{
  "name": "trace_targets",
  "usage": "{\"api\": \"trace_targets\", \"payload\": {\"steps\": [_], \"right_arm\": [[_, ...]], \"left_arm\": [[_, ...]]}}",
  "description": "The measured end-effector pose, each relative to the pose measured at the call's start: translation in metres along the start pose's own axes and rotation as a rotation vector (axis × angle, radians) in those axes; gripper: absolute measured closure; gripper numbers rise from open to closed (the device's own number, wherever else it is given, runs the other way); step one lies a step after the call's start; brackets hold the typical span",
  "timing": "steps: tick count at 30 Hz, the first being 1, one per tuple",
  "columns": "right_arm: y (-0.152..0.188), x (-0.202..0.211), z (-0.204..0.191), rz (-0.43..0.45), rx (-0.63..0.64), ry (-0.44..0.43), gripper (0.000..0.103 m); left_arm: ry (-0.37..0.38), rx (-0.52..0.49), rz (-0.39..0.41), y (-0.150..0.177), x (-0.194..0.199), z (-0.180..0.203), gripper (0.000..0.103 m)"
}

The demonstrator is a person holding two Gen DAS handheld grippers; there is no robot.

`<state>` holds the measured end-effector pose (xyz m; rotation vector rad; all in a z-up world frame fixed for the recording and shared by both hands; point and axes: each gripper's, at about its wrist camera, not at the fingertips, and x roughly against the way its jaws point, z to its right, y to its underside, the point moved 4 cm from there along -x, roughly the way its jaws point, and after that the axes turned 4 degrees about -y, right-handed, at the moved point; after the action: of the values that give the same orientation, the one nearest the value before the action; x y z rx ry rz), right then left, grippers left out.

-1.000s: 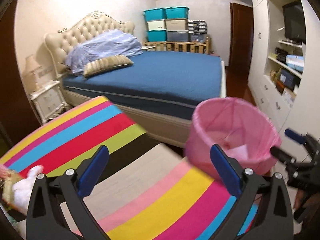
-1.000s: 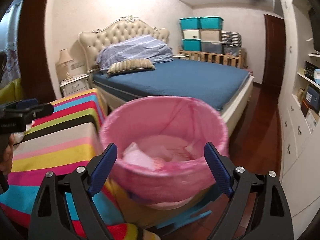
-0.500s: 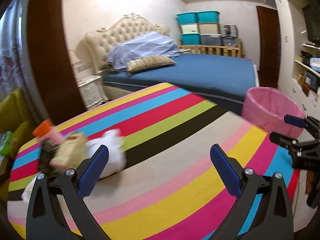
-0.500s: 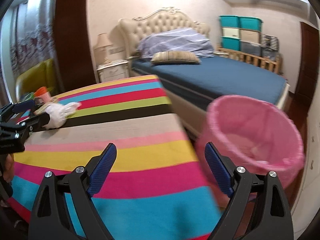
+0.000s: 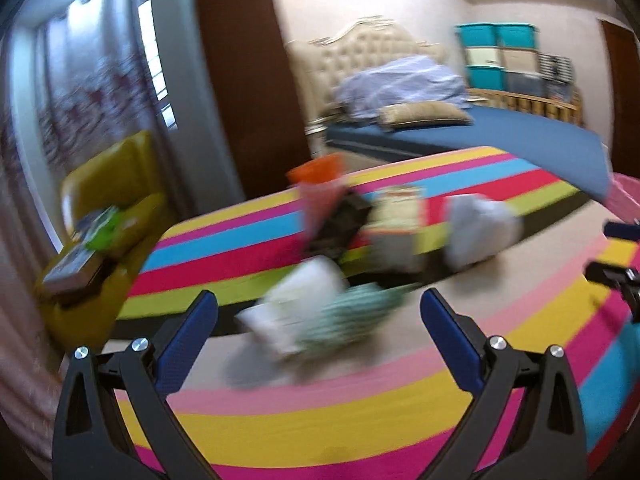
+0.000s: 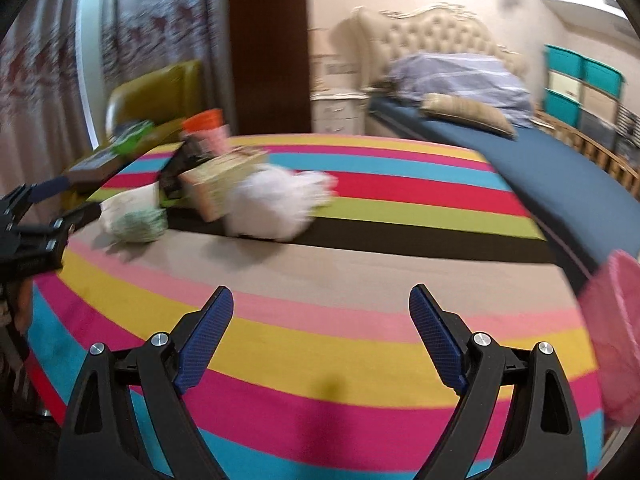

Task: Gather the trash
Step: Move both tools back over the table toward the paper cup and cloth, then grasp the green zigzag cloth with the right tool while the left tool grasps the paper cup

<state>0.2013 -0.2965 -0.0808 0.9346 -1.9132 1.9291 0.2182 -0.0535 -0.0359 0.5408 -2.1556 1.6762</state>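
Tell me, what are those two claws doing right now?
Left gripper open, empty, nearing trash pile. Right gripper open, empty, over striped table. Pink bin at right edge. Nothing blocking.

trash pile (image 6: 224, 192) on striped table (image 6: 360, 344), upper left of right-wrist frame, blurred: crumpled white bag (image 6: 276, 204), cardboard box (image 6: 218, 180) tilted, green-white wad (image 6: 136, 218), dark wrapper (image 6: 176, 172), orange-capped cup (image 6: 204, 128). pink-lined bin (image 6: 616, 328) at right edge.

Bedroom with tufted bed (image 6: 560, 160)
Patterned curtains (image 6: 52, 60) cover a bright window beside a mustard armchair (image 6: 160, 92); teal storage bins (image 5: 496, 56) stacked behind.
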Motion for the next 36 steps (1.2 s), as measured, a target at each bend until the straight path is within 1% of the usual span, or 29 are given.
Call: {"api": "trace_targets", "payload": {"steps": [2,4,7,9,10,11,12,13,14,15,17,19,22,27,33,34,36], "right_arm": [[-0.005,-0.016,-0.025,-0.027,0.045,-0.021,0.019],[-0.009,-0.03,-0.045,-0.05,0.074,-0.04,0.019],[-0.018,-0.049,-0.078,-0.08,0.12,-0.08,0.019],[-0.022,-0.059,-0.093,-0.095,0.148,-0.086,0.019],[-0.025,-0.065,-0.102,-0.103,0.162,-0.089,0.019],[-0.027,-0.069,-0.107,-0.109,0.172,-0.093,0.019],[-0.029,-0.074,-0.112,-0.116,0.181,-0.097,0.019],[-0.032,-0.081,-0.12,-0.126,0.188,-0.101,0.019],[-0.034,-0.086,-0.124,-0.131,0.191,-0.106,0.019],[-0.037,-0.091,-0.13,-0.137,0.195,-0.112,0.019],[-0.04,-0.099,-0.138,-0.149,0.202,-0.117,0.019],[-0.041,-0.106,-0.147,-0.162,0.216,-0.12,0.019],[-0.043,-0.115,-0.155,-0.183,0.23,-0.129,0.019],[-0.048,-0.129,-0.168,-0.21,0.263,-0.138,0.019],[-0.053,-0.143,-0.172,-0.234,0.269,-0.151,0.019],[-0.053,-0.144,-0.173,-0.239,0.271,-0.155,0.02],[-0.053,-0.145,-0.175,-0.242,0.276,-0.178,0.026]], "left_arm": [[-0.004,0.035,-0.032,0.005,-0.011,-0.026,0.005],[-0.03,0.068,-0.07,0.013,-0.022,-0.054,0.005],[-0.047,0.115,-0.115,0.025,-0.039,-0.087,0.005],[-0.069,0.146,-0.132,0.032,-0.045,-0.1,0.005],[-0.085,0.177,-0.14,0.039,-0.049,-0.115,0.005],[-0.086,0.21,-0.163,0.043,-0.052,-0.125,0.005],[-0.081,0.235,-0.17,0.046,-0.053,-0.132,0.005],[-0.071,0.28,-0.174,0.048,-0.054,-0.142,0.005],[-0.075,0.297,-0.176,0.049,-0.054,-0.145,0.005],[-0.094,0.305,-0.183,0.05,-0.056,-0.149,0.005],[-0.119,0.295,-0.204,0.051,-0.058,-0.15,0.006],[-0.129,0.261,-0.215,0.049,-0.06,-0.146,0.006],[-0.155,0.235,-0.214,0.049,-0.059,-0.141,0.006],[-0.173,0.238,-0.19,0.047,-0.053,-0.137,0.006],[-0.181,0.239,-0.187,0.049,-0.051,-0.135,0.006],[-0.181,0.234,-0.184,0.048,-0.051,-0.134,0.006],[-0.181,0.229,-0.182,0.048,-0.051,-0.132,0.006]]}}
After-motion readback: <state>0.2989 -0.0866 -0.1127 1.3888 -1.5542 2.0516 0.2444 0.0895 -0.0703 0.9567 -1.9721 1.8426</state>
